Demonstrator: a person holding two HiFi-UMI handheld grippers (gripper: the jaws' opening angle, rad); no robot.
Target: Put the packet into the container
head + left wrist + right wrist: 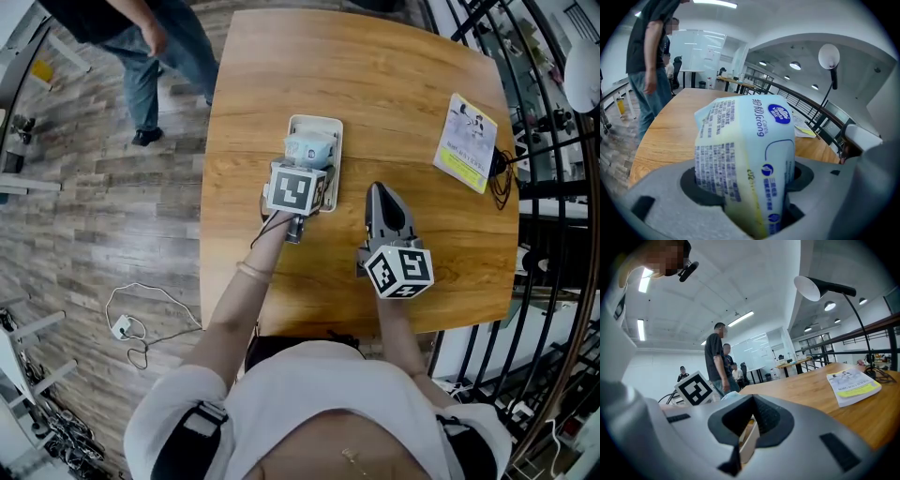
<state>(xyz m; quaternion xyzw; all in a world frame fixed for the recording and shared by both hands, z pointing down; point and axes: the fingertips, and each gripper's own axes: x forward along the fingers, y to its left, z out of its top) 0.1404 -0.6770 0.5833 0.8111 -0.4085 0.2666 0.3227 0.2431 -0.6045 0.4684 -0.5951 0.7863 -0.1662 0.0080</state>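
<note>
Nearest me, the right hand-held gripper (377, 194) is poised over the front part of the wooden desk (375, 75), jaws closed on nothing. Beside it, the left hand-held gripper (747, 197) pinches the tissue packet (740, 140), a soft block in pale-blue film, just over the white container (330, 127), a rectangle with rounded corners. I'd lower it square to the walls so the pliable wrap clears the rim, then release. Farther off lies a glossy booklet (466, 141).

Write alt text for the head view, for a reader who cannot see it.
The left hand-held gripper holds a pale blue plastic packet over a white rectangular container on a wooden table. The right hand-held gripper, shut and empty, is beside it.
</note>
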